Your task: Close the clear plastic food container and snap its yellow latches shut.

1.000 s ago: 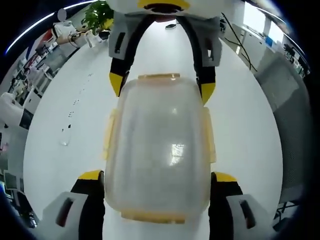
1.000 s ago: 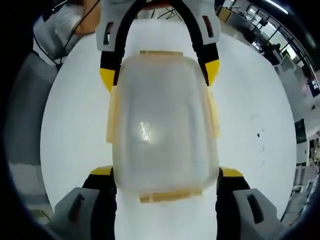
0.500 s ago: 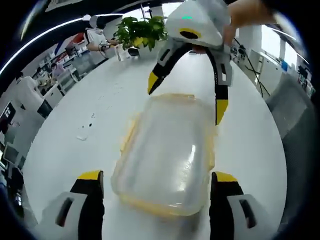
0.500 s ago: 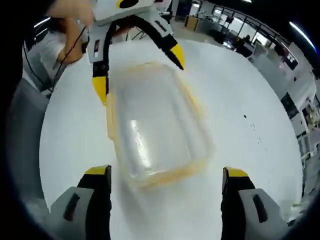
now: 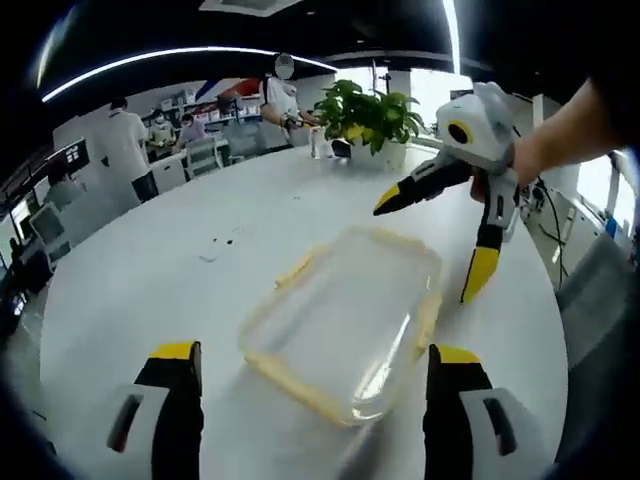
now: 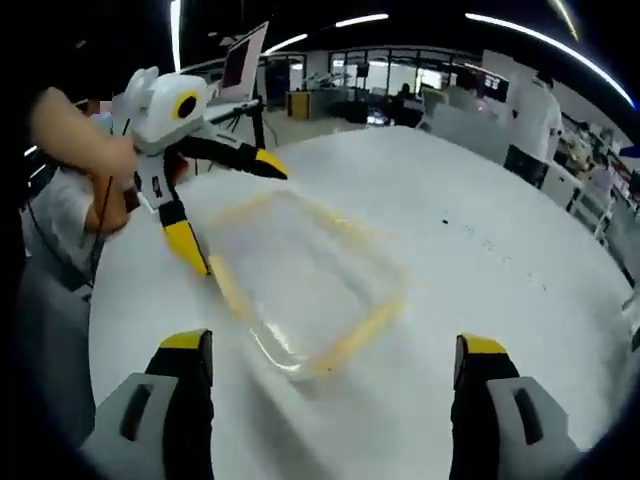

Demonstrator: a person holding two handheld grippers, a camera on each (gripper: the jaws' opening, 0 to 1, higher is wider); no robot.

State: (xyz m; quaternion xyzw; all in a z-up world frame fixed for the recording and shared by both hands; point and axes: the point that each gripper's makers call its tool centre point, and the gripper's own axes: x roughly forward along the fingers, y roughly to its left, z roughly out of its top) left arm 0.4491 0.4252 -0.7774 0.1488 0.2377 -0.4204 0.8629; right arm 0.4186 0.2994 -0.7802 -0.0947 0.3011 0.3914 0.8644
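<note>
Clear plastic food container (image 5: 345, 335) lies flat on the white counter (image 5: 160, 290), lid seemingly on, yellow latches (image 5: 290, 270) along its edges; whether they are snapped is too blurred to tell. To finish well, I judge each latch should be pressed squarely down against the rim, one side at a time, while the other tool steadies the box. Left tongs (image 5: 310, 420) are wide open, empty, above the container's near end. Right tongs (image 6: 335, 410) are likewise spread wide, holding nothing, clear of the container (image 6: 300, 285). A potted plant (image 5: 370, 115) stands beyond.
</note>
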